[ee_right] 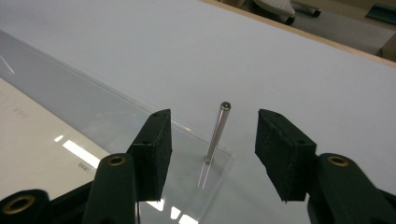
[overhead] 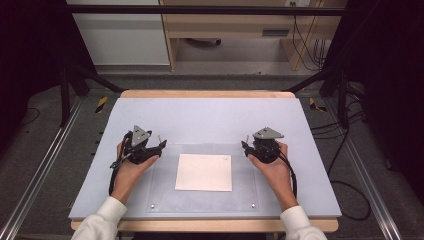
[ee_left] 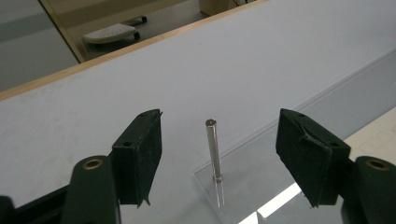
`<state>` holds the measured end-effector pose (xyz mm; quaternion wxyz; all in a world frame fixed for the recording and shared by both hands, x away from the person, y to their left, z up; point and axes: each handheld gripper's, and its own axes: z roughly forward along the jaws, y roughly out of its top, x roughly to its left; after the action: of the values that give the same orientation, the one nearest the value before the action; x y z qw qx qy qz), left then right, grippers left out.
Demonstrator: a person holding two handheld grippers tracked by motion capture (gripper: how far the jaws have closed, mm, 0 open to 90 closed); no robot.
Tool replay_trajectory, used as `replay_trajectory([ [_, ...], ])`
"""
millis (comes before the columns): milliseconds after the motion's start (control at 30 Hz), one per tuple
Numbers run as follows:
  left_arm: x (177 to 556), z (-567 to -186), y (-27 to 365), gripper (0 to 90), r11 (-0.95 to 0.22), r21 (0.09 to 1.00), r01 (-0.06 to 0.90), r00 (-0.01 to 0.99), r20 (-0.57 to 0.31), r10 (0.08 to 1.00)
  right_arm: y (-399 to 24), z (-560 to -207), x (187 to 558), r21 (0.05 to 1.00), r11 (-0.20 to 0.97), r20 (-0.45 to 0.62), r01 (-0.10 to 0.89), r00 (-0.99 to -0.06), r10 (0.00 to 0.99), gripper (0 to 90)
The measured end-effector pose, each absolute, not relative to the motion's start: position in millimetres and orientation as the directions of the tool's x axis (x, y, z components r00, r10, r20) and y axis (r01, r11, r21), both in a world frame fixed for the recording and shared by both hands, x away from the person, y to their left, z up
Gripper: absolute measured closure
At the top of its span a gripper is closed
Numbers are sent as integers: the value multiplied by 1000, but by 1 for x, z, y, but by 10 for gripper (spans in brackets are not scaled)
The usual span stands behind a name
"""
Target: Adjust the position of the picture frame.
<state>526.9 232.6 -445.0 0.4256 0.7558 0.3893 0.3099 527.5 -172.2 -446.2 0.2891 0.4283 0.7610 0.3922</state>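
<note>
- A clear, flat acrylic plate point(overhead: 165, 190) lies on a pale grey-blue foam mat point(overhead: 210, 117), which covers a light wooden table point(overhead: 205, 93).
- A square white sheet of paper point(overhead: 204, 172) sits at the middle of the clear plate, flat under or on it; which of the 2 I cannot tell.
- 2 thin upright metal pins stand at the far corners of the plate: the left pin point(ee_left: 213, 148) and the right pin point(ee_right: 216, 132). Each is a slim silver rod rising straight from the acrylic near its corner.
- The left gripper point(overhead: 161, 145), a black 2-jaw tool with a grey three-cornered plate on top, is held in the person's left hand point(overhead: 131, 167) at the plate's far left corner.
- In the left gripper view its 2 black padded jaws stand wide apart, with the left pin between them and clear space on both sides; neither pad touches it.
- The right gripper point(overhead: 245, 144), of the same build, is held in the person's right hand point(overhead: 270, 167) at the far right corner of the plate.
- In the right gripper view its jaws stand moderately wide, with the right pin between them, untouched by either pad.
- Both forearms wear white sleeves point(overhead: 102, 220) and come in from the near edge of the table.
- The 2 grippers are well apart, with the white sheet between them and slightly nearer the person.
</note>
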Motion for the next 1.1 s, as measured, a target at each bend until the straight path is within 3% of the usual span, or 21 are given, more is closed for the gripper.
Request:
replay_trajectory([
  [33, 526, -444, 233, 266, -325, 889, 322, 500, 131, 856, -171, -445, 529, 843, 331, -113, 425, -462, 880, 463],
  [200, 527, -440, 237, 412, -238, 908, 344, 478, 49, 877, -169, -445, 535, 859, 310, -112, 408, -441, 891, 602],
  [233, 527, -440, 237, 458, -238, 908, 344, 478, 49, 877, -169, -445, 535, 859, 310, -112, 408, -441, 891, 602],
  [267, 526, -439, 237, 520, -248, 909, 334, 475, 64, 877, -167, -444, 536, 859, 317, -122, 401, -441, 889, 661],
  [533, 536, -452, 227, 615, -271, 870, 412, 471, 52, 881, -165, -444, 543, 848, 307, -100, 431, -440, 893, 764],
  [700, 542, -456, 225, 774, -250, 862, 440, 445, 32, 895, -164, -445, 546, 843, 310, -105, 440, -430, 897, 844],
  [767, 543, -455, 227, 837, -228, 871, 435, 438, 17, 899, -164, -445, 546, 845, 299, -91, 443, -431, 898, 848],
  [933, 543, -456, 227, 840, -246, 867, 434, 445, 30, 895, -165, -445, 547, 847, 292, -85, 444, -430, 899, 846],
  [1100, 545, -459, 225, 837, -254, 857, 448, 445, 32, 895, -164, -449, 547, 847, 293, -82, 444, -435, 896, 780],
])
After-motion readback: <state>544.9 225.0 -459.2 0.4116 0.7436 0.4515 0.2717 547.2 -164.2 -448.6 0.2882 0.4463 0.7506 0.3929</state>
